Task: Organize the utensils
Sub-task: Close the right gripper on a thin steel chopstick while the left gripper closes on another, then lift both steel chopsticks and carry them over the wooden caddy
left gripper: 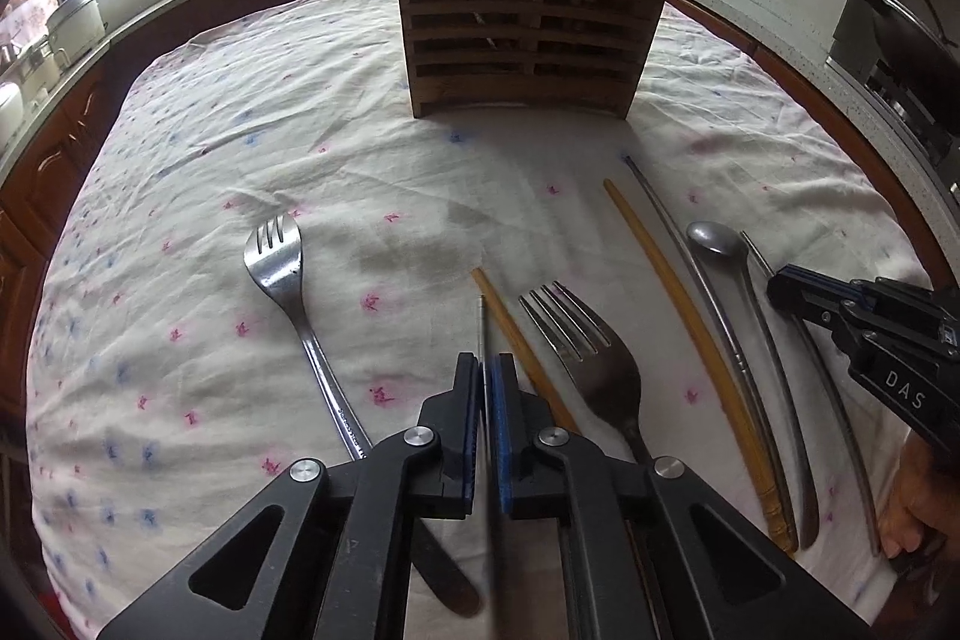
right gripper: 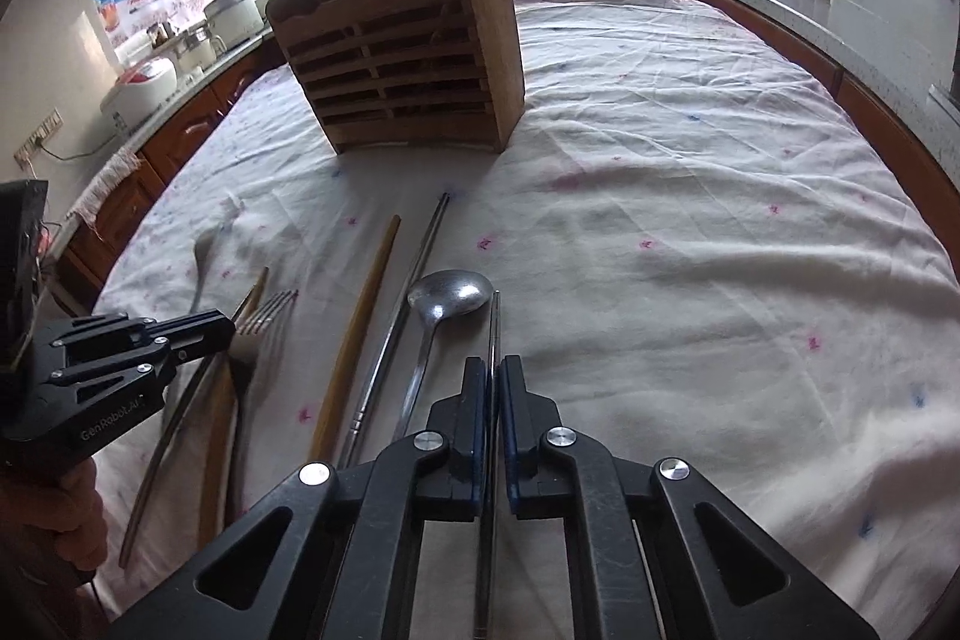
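**Both grippers pinch a thin metal chopstick, ready to lift**

The left gripper (left gripper: 486,370) sits at the bottom middle of its view. Its jaws are squeezed almost together on a thin metal chopstick (left gripper: 482,322), and the tip pokes out just past the fingers. The right gripper (right gripper: 493,370) is the same in its own view: jaws nearly closed, pinching another metal chopstick (right gripper: 494,322) that runs up between the pads.

This looks like the picking-up step. Next, I think each stick must be lifted off the cloth (left gripper: 210,130), tipped upright, and dropped into the wooden holder (left gripper: 528,10) at the top middle. The sticks are thin and smooth, so they could slip or swing.

Just right of the left gripper lie a wooden chopstick (left gripper: 510,322) and a fork (left gripper: 594,358). Another fork (left gripper: 276,256) lies to the left. Farther right are a long yellow chopstick (left gripper: 678,304), one more metal chopstick (left gripper: 690,250) and a spoon (left gripper: 714,238). The holder has slats in front and already has some sticks standing in it.
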`<state>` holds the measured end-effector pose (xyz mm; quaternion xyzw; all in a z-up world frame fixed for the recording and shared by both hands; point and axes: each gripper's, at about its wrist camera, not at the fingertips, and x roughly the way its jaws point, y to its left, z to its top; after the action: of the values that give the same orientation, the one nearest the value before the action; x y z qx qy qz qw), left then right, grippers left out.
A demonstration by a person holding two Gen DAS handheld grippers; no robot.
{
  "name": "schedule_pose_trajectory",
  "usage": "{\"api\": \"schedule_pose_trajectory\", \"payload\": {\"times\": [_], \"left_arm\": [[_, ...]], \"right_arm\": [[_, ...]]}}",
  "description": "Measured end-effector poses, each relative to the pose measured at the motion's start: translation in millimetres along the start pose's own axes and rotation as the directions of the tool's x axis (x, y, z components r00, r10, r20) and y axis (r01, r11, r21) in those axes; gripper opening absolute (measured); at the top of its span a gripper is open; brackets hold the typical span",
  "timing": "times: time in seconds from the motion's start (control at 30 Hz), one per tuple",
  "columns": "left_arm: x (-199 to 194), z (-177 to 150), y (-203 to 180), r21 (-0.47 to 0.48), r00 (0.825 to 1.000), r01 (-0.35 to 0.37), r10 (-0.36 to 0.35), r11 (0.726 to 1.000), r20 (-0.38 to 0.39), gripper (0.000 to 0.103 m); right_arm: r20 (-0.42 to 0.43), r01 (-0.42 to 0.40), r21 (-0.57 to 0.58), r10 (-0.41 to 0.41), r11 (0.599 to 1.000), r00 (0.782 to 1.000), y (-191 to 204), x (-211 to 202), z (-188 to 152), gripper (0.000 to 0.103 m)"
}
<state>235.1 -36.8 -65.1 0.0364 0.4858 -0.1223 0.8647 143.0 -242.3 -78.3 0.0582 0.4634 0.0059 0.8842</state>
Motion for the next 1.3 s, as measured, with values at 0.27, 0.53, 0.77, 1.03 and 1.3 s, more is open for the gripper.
{"api": "schedule_pose_trajectory", "payload": {"times": [0.27,0.53,0.77,1.03,1.3], "left_arm": [[-37.8,-4.8,13.0,-0.06,0.997,0.038,-0.033,0.997,0.074,0.003],[-95.6,-18.0,22.2,-0.096,0.982,0.081,-0.063,0.992,0.178,0.003],[-150.9,-32.7,28.8,-0.11,0.956,0.114,-0.078,0.987,0.284,0.003],[-197.8,-44.8,36.4,-0.118,0.921,0.154,-0.099,0.981,0.378,0.003],[-210.6,-47.4,40.8,-0.126,0.907,0.16,-0.095,0.979,0.411,0.003]], "right_arm": [[0.068,-0.047,0.003,0.046,0.999,0.997,5.7,-32.9,3.4,0.005],[0.173,-0.1,0.0,0.099,0.995,0.98,10.8,-77.2,11.9,0.005],[0.296,-0.152,-0.006,0.147,0.988,0.944,12.0,-124.3,19.9,0.005],[0.407,-0.195,-0.008,0.181,0.981,0.895,6.7,-154.0,27.3,0.005],[0.407,-0.197,0.0,0.18,0.98,0.896,4.1,-153.8,26.4,0.005]]}}
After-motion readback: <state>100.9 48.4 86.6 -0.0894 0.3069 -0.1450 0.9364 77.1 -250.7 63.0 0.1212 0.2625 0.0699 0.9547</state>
